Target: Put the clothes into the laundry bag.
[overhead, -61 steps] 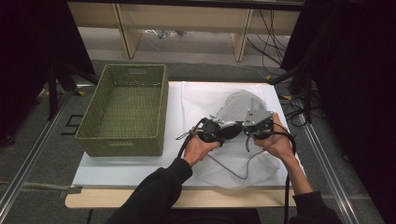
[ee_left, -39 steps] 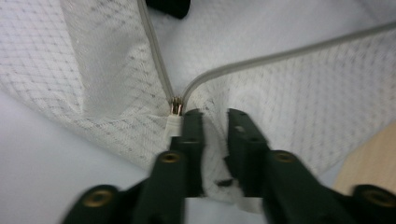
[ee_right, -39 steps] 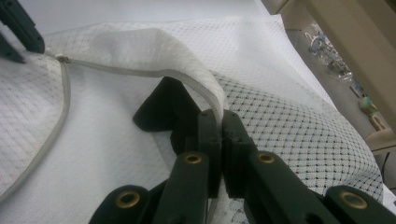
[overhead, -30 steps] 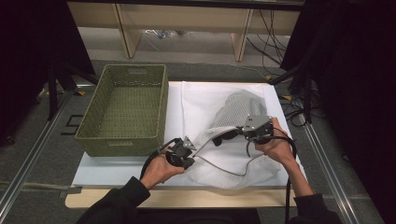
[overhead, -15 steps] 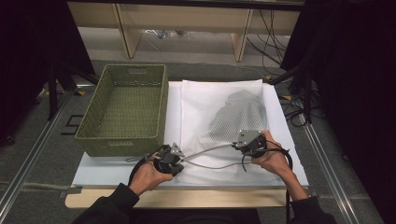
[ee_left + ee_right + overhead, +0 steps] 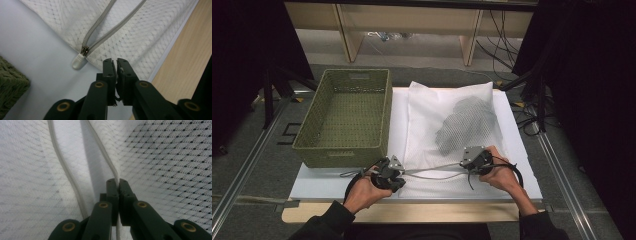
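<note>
Right tongs (image 6: 116, 181) clamp the mesh laundry bag (image 6: 451, 120) zipper edge; left tongs (image 6: 114, 61) just parted slightly, empty, near zipper pull (image 6: 79, 60).

The dark item (image 6: 467, 122) inside the white mesh laundry bag (image 6: 427, 107) is veiled by the netting and cannot be identified. In the right gripper view, the zipper edge (image 6: 110, 165) is swallowed between the shut jaws. The person's forearms are cut off by the high view's bottom edge.
</note>
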`<state>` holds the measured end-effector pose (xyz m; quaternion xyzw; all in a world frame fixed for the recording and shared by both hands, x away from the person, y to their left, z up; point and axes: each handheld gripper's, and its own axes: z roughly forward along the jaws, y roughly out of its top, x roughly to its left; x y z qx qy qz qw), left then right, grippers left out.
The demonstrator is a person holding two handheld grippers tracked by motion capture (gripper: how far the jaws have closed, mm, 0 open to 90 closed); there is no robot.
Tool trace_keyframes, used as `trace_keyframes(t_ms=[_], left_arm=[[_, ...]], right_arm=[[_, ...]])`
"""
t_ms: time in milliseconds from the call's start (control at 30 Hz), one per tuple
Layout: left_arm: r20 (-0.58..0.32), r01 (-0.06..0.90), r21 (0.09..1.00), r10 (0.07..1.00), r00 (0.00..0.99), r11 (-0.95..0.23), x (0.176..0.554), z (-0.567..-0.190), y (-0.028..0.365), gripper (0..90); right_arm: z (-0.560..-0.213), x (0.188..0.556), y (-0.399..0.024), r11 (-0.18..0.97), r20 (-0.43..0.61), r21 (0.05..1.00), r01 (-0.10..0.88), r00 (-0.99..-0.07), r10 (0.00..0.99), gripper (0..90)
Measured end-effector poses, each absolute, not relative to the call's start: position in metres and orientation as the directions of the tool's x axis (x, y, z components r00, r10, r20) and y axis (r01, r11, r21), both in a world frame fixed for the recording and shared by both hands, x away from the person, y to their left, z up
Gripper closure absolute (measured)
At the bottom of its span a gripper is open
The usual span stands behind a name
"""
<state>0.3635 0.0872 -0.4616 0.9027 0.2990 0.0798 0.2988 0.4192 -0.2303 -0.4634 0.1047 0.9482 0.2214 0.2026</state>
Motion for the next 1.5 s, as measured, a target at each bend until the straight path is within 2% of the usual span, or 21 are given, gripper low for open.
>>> trace_keyframes(t_ms=[133, 167, 200, 267, 367, 400, 633, 700, 767, 833, 933, 967, 1067, 1233, 1500], left_arm=[[-0.049, 0.49, 0.613, 0.59, 0.806, -0.619, 0.364, -0.46, 0.093, 66.8], [-0.048, 0.491, 0.626, 0.598, 0.8, -0.606, 0.364, -0.46, 0.095, 66.8], [-0.045, 0.478, 0.66, 0.604, 0.795, -0.58, 0.362, -0.46, 0.098, 61.4], [-0.038, 0.468, 0.674, 0.605, 0.795, -0.572, 0.36, -0.458, 0.1, 55.6], [-0.025, 0.439, 0.719, 0.611, 0.791, -0.539, 0.356, -0.456, 0.101, 51.6], [-0.011, 0.426, 0.723, 0.608, 0.794, -0.543, 0.355, -0.455, 0.101, 45.9], [0.003, 0.419, 0.746, 0.631, 0.776, -0.518, 0.35, -0.455, 0.105, 36.4], [0.012, 0.42, 0.74, 0.635, 0.773, -0.525, 0.351, -0.455, 0.108, 33.6], [-0.005, 0.428, 0.749, 0.642, 0.767, -0.506, 0.351, -0.455, 0.109, 32.8], [0.0, 0.428, 0.748, 0.646, 0.763, -0.507, 0.35, -0.455, 0.109, 31.4], [-0.002, 0.43, 0.746, 0.644, 0.765, -0.508, 0.349, -0.455, 0.109, 29.4], [0.005, 0.421, 0.746, 0.637, 0.77, -0.516, 0.349, -0.455, 0.109, 28.6], [0.005, 0.422, 0.745, 0.638, 0.77, -0.516, 0.349, -0.455, 0.109, 27.4], [-0.047, 0.455, 0.755, 0.653, 0.756, -0.472, 0.348, -0.455, 0.108, 25.4], [-0.023, 0.45, 0.751, 0.662, 0.749, -0.483, 0.345, -0.451, 0.109, 22.3]], right_arm=[[-0.467, 0.418, -0.23, 0.886, -0.324, 0.452, 0.102, -0.907, 0.27, 89.2], [-0.467, 0.418, -0.23, 0.886, -0.324, 0.452, 0.102, -0.907, 0.27, 89.2], [-0.468, 0.416, -0.23, 0.887, -0.32, 0.45, 0.104, -0.908, 0.269, 89.2], [-0.469, 0.416, -0.231, 0.884, -0.315, 0.455, 0.109, -0.909, 0.274, 89.2], [-0.468, 0.415, -0.232, 0.885, -0.308, 0.454, 0.105, -0.913, 0.266, 89.2], [-0.468, 0.414, -0.232, 0.885, -0.317, 0.454, 0.099, -0.911, 0.264, 89.2], [-0.47, 0.412, -0.233, 0.884, -0.309, 0.456, 0.103, -0.913, 0.266, 88.2], [-0.468, 0.413, -0.234, 0.871, -0.299, 0.476, 0.123, -0.909, 0.291, 83.0], [-0.467, 0.413, -0.234, 0.867, -0.286, 0.479, 0.138, -0.909, 0.303, 80.5], [-0.465, 0.413, -0.235, 0.839, -0.27, 0.519, 0.163, -0.9, 0.342, 72.8], [-0.461, 0.413, -0.236, 0.821, -0.285, 0.551, 0.147, -0.892, 0.351, 65.8], [-0.458, 0.411, -0.237, 0.789, -0.273, 0.592, 0.165, -0.88, 0.389, 60.9], [-0.452, 0.411, -0.24, 0.743, -0.253, 0.645, 0.178, -0.868, 0.428, 55.8], [-0.448, 0.413, -0.244, 0.701, -0.237, 0.683, 0.205, -0.846, 0.478, 50.8], [-0.446, 0.418, -0.253, 0.662, -0.206, 0.705, 0.254, -0.82, 0.534, 46.2]])
